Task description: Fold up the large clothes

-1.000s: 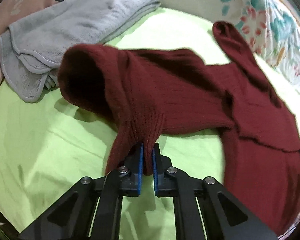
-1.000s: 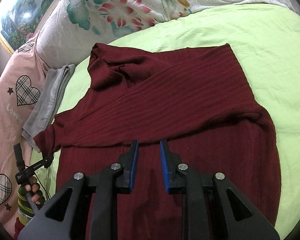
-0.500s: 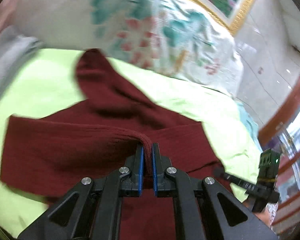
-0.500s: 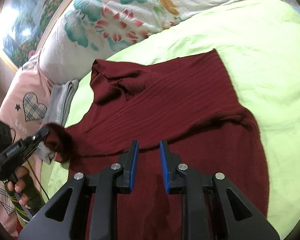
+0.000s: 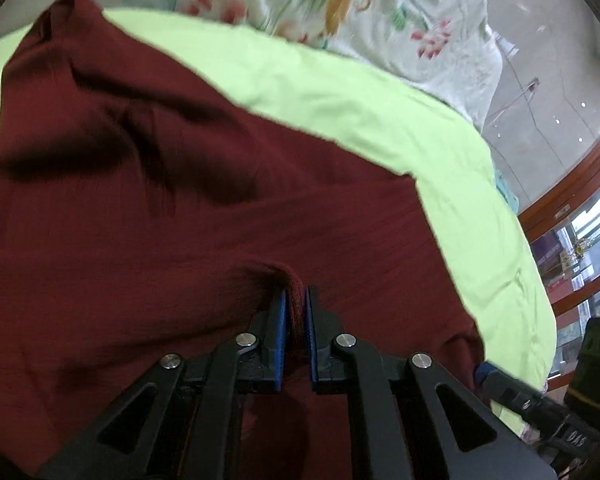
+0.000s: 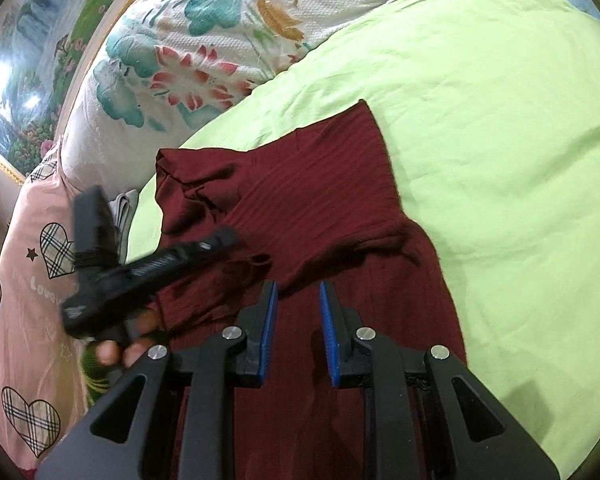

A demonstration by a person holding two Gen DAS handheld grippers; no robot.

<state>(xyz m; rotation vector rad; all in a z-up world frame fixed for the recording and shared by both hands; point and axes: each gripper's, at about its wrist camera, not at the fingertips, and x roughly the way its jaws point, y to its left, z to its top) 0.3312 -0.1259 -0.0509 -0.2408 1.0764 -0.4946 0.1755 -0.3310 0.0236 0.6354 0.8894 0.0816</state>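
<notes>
While left hand-held gripper (image 5: 295,306) pinches ribbed maroon sweater (image 6: 324,200), right hand-held gripper (image 6: 299,304) parted, empty.

A: What is the garment?

B: A dark maroon ribbed knit sweater (image 6: 320,208), spread across the light green bed sheet (image 6: 500,120), ahead of and beneath the right gripper (image 6: 299,300).

A: Flat?

B: Mostly. One sleeve is folded diagonally over the body, its straight cuff end pointing away to the far right. The far left part is rumpled into soft folds.

A: And the near side?

B: A ribbed edge of the knit stands up in a pinched ridge between the fingers of the left gripper (image 5: 295,304), with the cloth draping away from it on both sides.
</notes>
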